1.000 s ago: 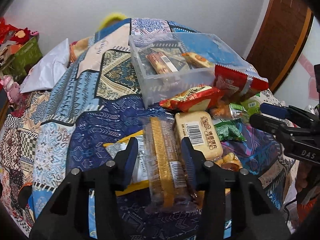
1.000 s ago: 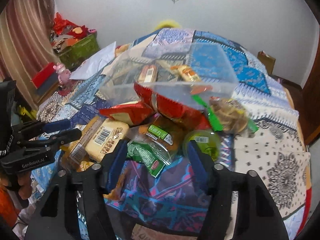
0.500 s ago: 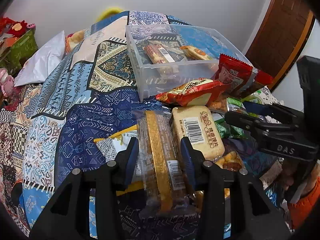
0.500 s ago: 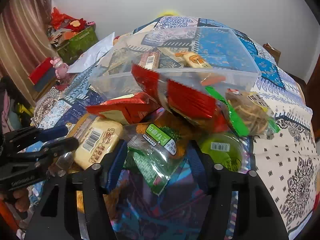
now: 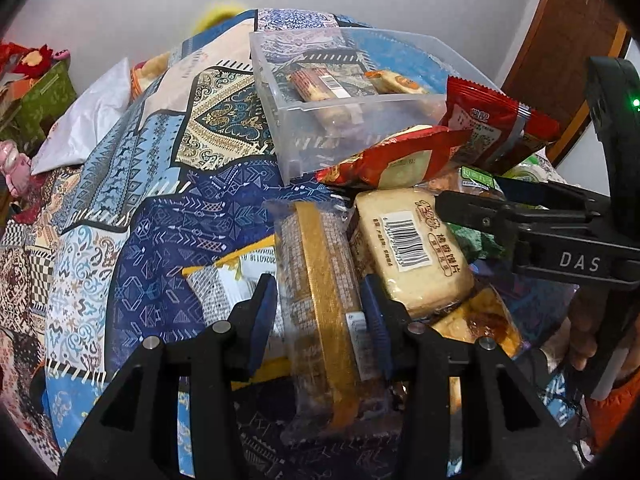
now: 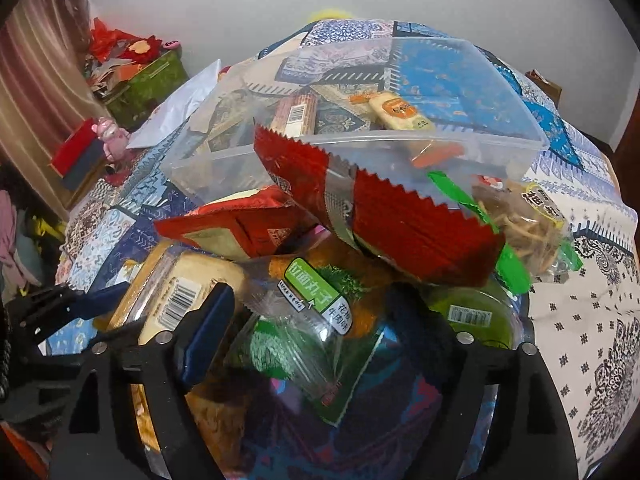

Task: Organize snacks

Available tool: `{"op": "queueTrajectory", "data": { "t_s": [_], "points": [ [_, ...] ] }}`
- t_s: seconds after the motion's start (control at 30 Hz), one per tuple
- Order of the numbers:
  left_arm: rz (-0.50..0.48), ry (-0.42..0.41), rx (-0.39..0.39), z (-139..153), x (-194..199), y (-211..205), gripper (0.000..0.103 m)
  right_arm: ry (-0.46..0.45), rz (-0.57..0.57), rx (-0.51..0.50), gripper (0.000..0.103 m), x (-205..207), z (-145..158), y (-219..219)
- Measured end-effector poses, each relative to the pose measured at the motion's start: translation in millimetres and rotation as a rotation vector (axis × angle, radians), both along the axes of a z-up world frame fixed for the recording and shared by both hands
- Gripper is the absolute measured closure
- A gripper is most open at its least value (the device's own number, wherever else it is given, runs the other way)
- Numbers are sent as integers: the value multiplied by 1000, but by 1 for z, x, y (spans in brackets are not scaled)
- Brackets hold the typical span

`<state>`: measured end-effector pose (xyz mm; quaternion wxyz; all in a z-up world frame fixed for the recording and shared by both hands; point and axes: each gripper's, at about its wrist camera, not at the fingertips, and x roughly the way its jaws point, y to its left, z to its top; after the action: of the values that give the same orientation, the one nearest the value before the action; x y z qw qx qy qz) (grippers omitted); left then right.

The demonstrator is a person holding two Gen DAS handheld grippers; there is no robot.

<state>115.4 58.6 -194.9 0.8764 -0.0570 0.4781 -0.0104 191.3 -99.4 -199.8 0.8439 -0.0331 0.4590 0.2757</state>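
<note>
On a bed under a blue patchwork quilt [image 5: 132, 248], white wall behind, wooden door [image 5: 560, 60] off to one side. Clear plastic bin [image 5: 344, 112] sits on the quilt with a few snacks inside; loose packets are piled just in front. Left gripper [image 5: 320, 308] is clamped on a long clear-wrapped biscuit pack [image 5: 320, 280] with a gold stripe, blue pads pressing both sides. Right gripper [image 6: 332, 328] has just been opening, fingers wide apart around a green-labelled snack bag [image 6: 312, 320]; can't tell if the pads touch it. Red packet [image 6: 380, 220] leans on the bin's front wall.
</note>
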Motion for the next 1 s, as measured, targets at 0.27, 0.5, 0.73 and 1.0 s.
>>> {"op": "queueTrajectory", "data": {
  "t_s": [0.27,0.5,0.73,1.0],
  "points": [
    [15,-5,14,-10,7,0,59,-21,3,15,29,-4,3,-7],
    [27,-14,26,-13,9,-2,63,-61,9,-20,54,-5,5,-9],
    [37,-19,-5,-4,2,-1,65,-76,24,-25,63,-11,11,-15],
    [53,-60,-10,18,-12,2,66,-71,19,25,69,-20,23,-29]
  ]
}}
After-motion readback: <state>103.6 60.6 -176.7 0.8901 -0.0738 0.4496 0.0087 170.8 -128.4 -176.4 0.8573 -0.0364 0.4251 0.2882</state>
